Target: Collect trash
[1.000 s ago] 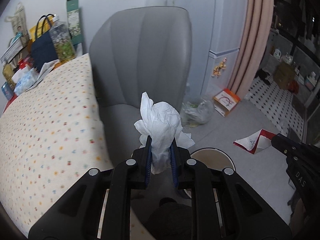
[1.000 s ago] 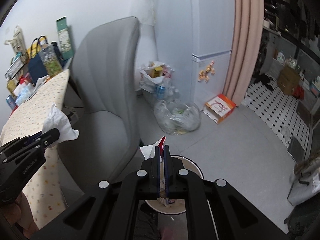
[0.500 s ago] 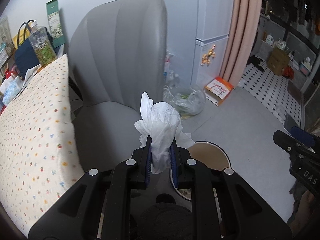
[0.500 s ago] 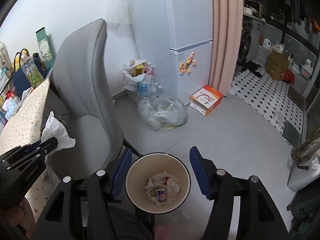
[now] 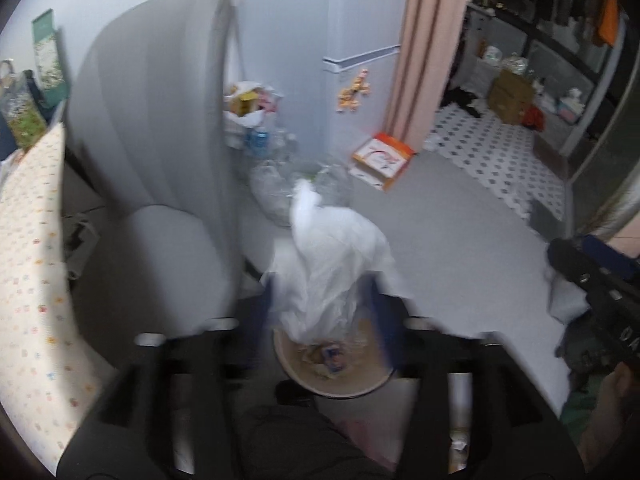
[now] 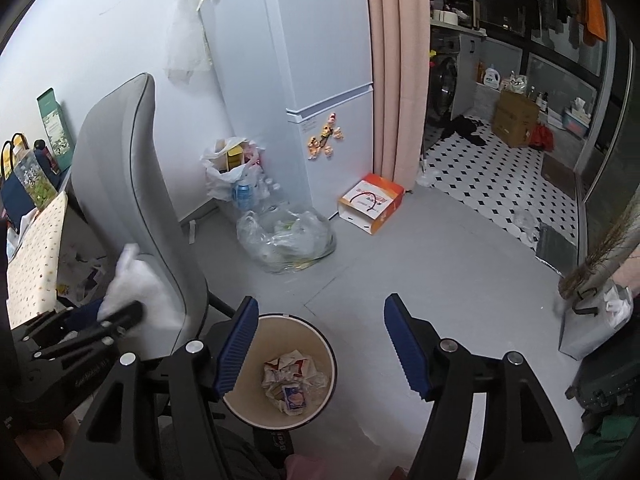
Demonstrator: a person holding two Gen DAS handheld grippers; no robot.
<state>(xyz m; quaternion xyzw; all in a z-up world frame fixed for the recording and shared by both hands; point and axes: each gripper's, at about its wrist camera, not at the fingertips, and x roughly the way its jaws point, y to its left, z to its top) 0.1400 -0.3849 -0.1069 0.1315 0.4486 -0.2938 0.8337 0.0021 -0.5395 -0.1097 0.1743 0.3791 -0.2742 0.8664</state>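
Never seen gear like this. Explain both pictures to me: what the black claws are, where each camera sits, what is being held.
No robot here: a person holds a two-finger claw in each hand, with a fisheye camera on each looking along its fingers. In the blurred left view, the left gripper has a crumpled white tissue between its fingers, above a round trash bin. In the right view, the right gripper is wide open and empty over that bin, which holds crumpled wrappers. A grey chair stands beside it.

My left gripper (image 5: 324, 312) is blurred, jaws spread at 6 o'clock; grip unclear. My right gripper (image 6: 320, 344) points down, blue pads (image 6: 236, 348) wide apart, holding nothing.
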